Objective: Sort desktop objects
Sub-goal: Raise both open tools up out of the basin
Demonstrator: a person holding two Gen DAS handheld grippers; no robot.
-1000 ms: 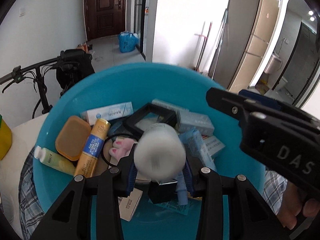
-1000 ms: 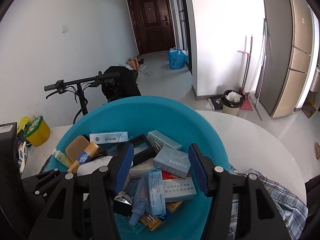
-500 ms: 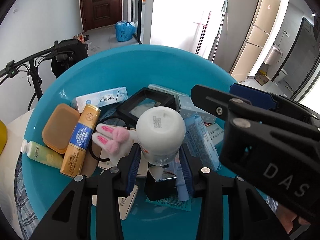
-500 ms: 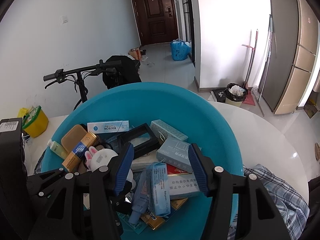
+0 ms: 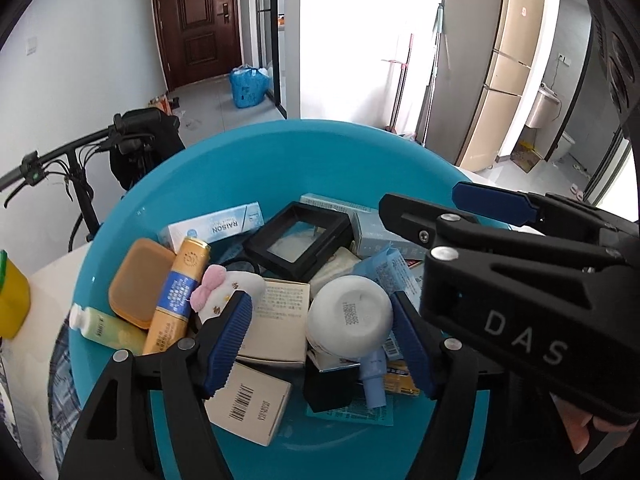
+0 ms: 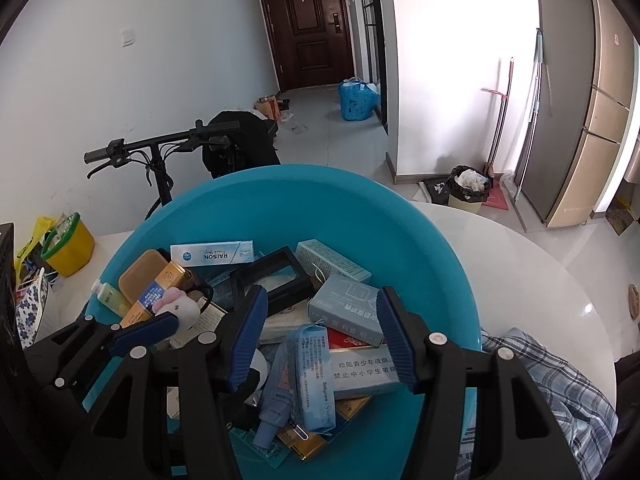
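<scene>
White jar [image 5: 349, 319] inside teal basin [image 5: 280, 152], between left claw [image 5: 322, 338] pads, jaws opening, right pad beside it, left pad clear.

- Left gripper [image 5: 322, 340] points steeply down into the basin [image 5: 280, 152], its jaws opening
- A white jar [image 5: 350, 318] lies between its blue pads; the right pad [image 5: 412, 344] sits against the jar's side, the left pad [image 5: 228, 340] stands clear of it
- Right gripper [image 6: 322, 340] also tilts down over the basin, just right of the left gripper, jaws apart with nothing pinched between them
- A hand [image 5: 596, 428] grips the right gripper's handle, only fingertips showing at the basin's right edge
</scene>
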